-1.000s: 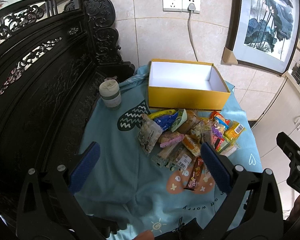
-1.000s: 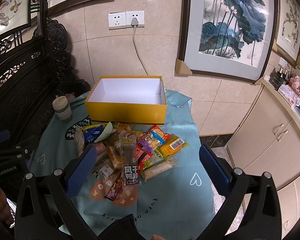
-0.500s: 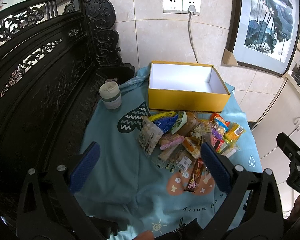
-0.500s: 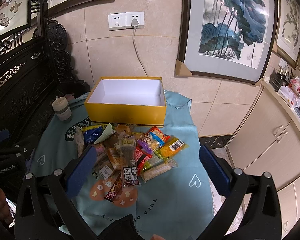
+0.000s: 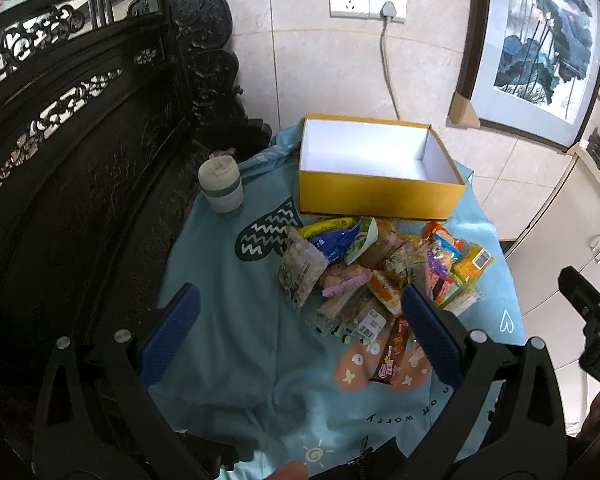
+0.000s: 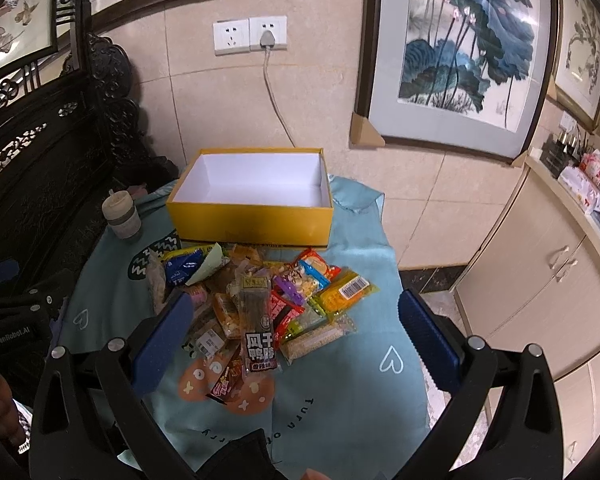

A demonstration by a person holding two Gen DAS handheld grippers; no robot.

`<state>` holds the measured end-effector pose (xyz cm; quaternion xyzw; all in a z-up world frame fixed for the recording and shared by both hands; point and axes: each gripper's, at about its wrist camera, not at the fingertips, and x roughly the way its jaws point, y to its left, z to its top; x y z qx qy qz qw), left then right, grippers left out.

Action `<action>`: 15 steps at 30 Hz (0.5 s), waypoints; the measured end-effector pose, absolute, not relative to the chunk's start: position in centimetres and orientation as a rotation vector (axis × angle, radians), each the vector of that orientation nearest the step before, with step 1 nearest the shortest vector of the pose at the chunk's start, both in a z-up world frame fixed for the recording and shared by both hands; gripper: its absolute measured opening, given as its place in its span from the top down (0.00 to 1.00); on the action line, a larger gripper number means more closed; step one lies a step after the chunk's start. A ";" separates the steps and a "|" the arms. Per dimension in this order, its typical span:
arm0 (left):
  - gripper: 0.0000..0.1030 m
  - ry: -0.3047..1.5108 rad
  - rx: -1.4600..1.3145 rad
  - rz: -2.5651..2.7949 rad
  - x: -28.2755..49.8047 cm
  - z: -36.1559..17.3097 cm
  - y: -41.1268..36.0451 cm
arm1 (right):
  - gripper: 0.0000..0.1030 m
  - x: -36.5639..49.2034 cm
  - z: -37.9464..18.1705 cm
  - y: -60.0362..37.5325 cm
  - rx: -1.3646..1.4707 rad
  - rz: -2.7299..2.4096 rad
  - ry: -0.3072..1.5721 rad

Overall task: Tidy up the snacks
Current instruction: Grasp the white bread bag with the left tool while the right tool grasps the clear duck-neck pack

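Note:
A pile of wrapped snacks (image 5: 380, 276) (image 6: 260, 300) lies on a light blue cloth (image 5: 236, 344) (image 6: 340, 392). Behind the pile stands a yellow box (image 5: 380, 196) (image 6: 252, 224) with a white, bare inside. My left gripper (image 5: 298, 320) hangs open above the cloth at the near left of the pile, nothing between its blue pads. My right gripper (image 6: 296, 324) is open too, held over the near edge of the pile. A dark packet with white characters (image 6: 258, 328) lies on top, nearest the right gripper.
A pale lidded cup (image 5: 220, 186) (image 6: 121, 216) stands at the back left of the cloth. Dark carved wooden furniture (image 5: 80, 152) borders the left side. A tiled wall with sockets (image 5: 368, 0) and a framed painting (image 6: 468, 48) is behind; cream cabinets (image 6: 548, 280) are to the right.
Both grippers have drawn slightly back, so the box and snacks sit a little lower in view. Nothing on the cloth has moved.

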<state>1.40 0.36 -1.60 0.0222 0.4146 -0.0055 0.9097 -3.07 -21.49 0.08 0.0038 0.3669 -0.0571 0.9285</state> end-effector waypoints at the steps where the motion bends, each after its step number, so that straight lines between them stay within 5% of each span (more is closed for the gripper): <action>1: 0.02 0.863 0.044 -0.009 1.6 -1.8 0.4 | 0.01 -2.8 -0.3 -21.7 0.013 -0.118 0.763; 15: 0.02 1.133 0.069 0.070 6.8 -15.6 2.3 | 0.01 1.3 -13.4 -25.0 0.115 0.030 1.030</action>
